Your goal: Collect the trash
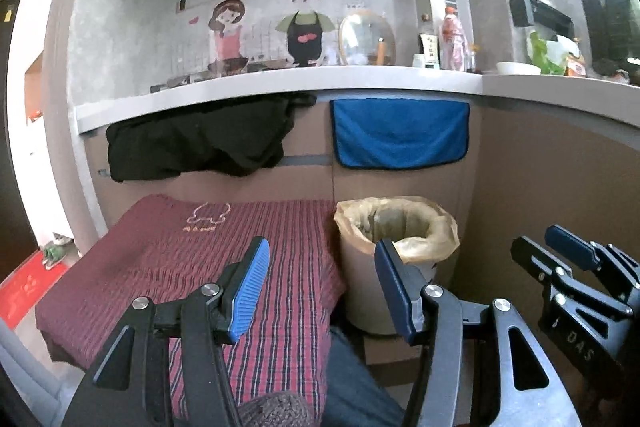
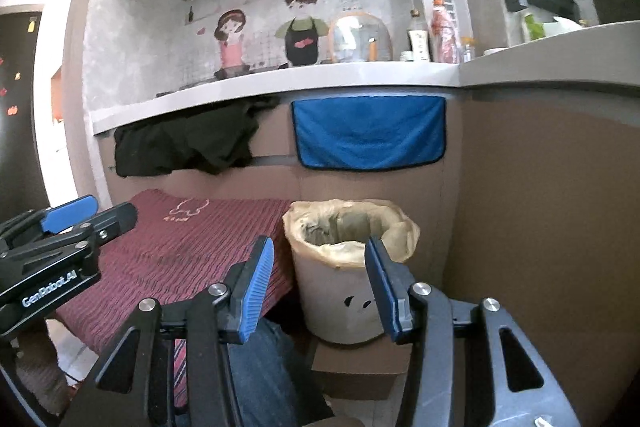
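Below the counter, a pale trash bin (image 2: 340,287) is sitting on a cardboard box (image 2: 356,367), lined with a yellowish bag (image 2: 404,231) folded over its rim; a small face is drawn on its front. Contents are too dim to make out. Bin is standing just beside a low table under a red striped cloth (image 1: 180,267).

Right gripper (image 2: 320,283) is hovering in front of the bin, blue pads spread wide, nothing between them, touching nothing. Left gripper (image 1: 320,287) is likewise gaping, empty, pointing at the gap between cloth and bin. Each is showing in the other's view: left gripper at the left edge, right gripper at the right edge.

Writing: "GenRobot.AI" is reading on the left gripper's body, "DAS" on the right one. Cloth is carrying a pink outline logo with tiny text, unreadable. Wall sticker (image 2: 304,27) of two cartoon cooks has Chinese characters above it, too blurred to read fully. Blue towel (image 2: 368,135) and black garment (image 2: 188,143) are hanging from the counter edge. Bottle labels on the counter are illegible.
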{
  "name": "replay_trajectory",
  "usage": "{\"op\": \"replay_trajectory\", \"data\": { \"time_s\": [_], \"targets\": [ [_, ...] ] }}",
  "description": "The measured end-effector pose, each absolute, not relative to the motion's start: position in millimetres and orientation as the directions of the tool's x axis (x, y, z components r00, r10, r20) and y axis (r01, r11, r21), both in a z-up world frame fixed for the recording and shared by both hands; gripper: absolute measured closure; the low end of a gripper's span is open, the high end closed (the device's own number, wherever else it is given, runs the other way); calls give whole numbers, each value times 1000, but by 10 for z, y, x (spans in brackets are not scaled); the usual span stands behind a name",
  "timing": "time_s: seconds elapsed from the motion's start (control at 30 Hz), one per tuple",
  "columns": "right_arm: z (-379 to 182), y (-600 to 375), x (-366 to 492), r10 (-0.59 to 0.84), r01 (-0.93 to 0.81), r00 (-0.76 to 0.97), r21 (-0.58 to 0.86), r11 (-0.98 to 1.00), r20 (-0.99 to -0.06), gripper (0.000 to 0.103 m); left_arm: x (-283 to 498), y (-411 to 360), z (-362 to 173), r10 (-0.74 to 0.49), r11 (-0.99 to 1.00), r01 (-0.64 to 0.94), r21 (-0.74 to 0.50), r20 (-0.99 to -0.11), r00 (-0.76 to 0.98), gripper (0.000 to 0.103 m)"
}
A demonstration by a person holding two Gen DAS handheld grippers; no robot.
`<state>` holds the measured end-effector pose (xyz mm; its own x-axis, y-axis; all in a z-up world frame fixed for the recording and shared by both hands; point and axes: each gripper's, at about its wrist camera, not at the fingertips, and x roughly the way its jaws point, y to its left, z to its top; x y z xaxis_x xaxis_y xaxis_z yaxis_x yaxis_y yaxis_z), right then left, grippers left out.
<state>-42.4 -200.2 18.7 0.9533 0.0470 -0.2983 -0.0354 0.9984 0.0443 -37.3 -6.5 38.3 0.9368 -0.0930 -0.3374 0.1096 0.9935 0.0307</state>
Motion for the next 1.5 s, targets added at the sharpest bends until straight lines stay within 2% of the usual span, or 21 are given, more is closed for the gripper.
{"op": "replay_trajectory", "data": {
  "time_s": [1.5],
  "targets": [
    [115, -1998, -282, 56, -43, 932, 44, 998, -357, 58, -214, -32, 284, -7, 999, 23, 32, -428, 904, 47]
  ]
}}
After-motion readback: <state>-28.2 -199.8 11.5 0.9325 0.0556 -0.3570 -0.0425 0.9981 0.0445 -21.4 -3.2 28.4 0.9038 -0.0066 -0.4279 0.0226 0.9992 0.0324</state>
